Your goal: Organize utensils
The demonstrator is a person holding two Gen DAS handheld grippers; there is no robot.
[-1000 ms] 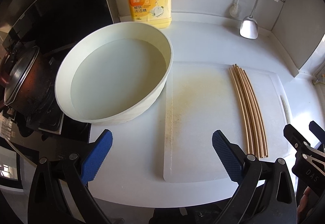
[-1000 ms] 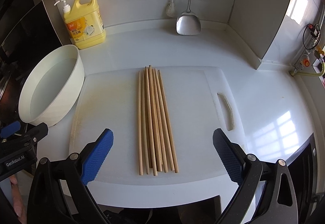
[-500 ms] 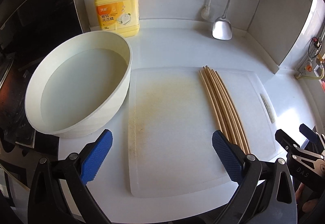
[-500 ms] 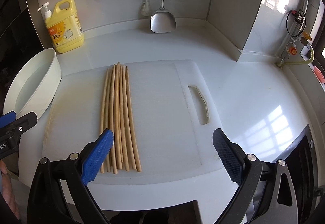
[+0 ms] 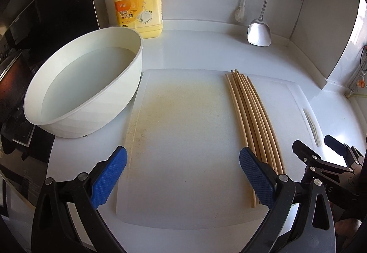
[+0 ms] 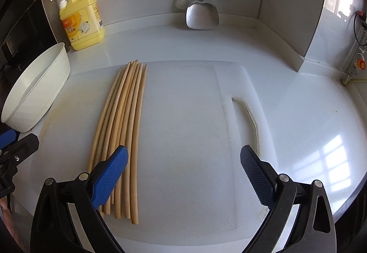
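Observation:
Several wooden chopsticks lie side by side on a white cutting board; they also show in the right wrist view on the board's left half. My left gripper is open and empty above the board's near part, its right finger over the chopsticks' near ends. My right gripper is open and empty above the board, its left finger over the chopsticks' near ends. The right gripper shows at the left wrist view's right edge.
A white basin of water stands left of the board, also in the right wrist view. A yellow detergent bottle stands at the back wall. A metal spatula and a brush hang on the wall. A stove lies at the far left.
Both grippers have shifted to the right over the board and moved closer. The chopsticks now lie under my right gripper's left finger. Nothing was picked up.

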